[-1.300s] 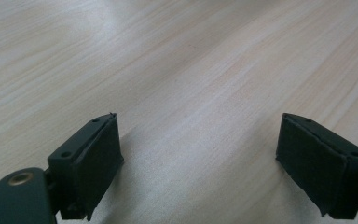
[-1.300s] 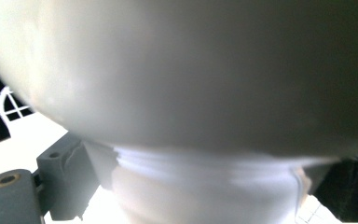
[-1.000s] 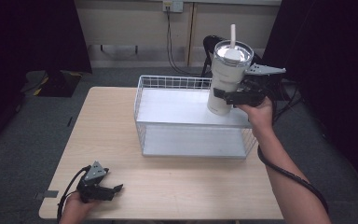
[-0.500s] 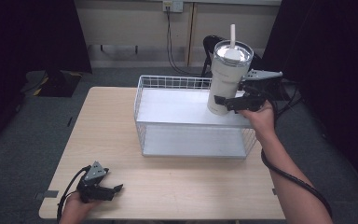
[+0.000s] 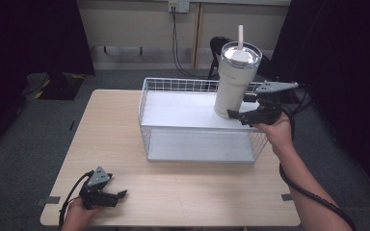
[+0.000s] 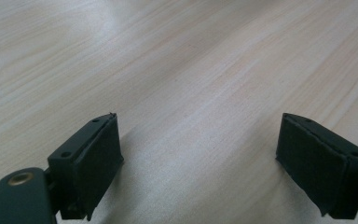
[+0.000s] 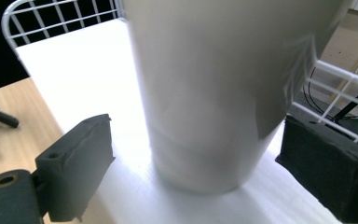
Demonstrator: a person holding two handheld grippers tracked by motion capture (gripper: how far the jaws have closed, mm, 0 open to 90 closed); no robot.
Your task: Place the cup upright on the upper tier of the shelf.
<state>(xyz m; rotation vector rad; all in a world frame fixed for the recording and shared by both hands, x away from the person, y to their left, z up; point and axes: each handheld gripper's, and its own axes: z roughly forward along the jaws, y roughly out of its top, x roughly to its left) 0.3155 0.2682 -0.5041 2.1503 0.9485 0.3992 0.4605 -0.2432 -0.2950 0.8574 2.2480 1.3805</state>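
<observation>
Tumbler (image 5: 234, 79) in wire basket (image 5: 173, 85) (right rear corner); basket on table (image 5: 111, 130), right of centre.

Pale matt wood-grain table (image 5: 183, 192), white coated wire basket (image 5: 173, 86), smooth off-white tumbler (image 5: 232, 91) with glossy clear lid, matt black rubbery pads (image 6: 98, 163) on jaws
</observation>
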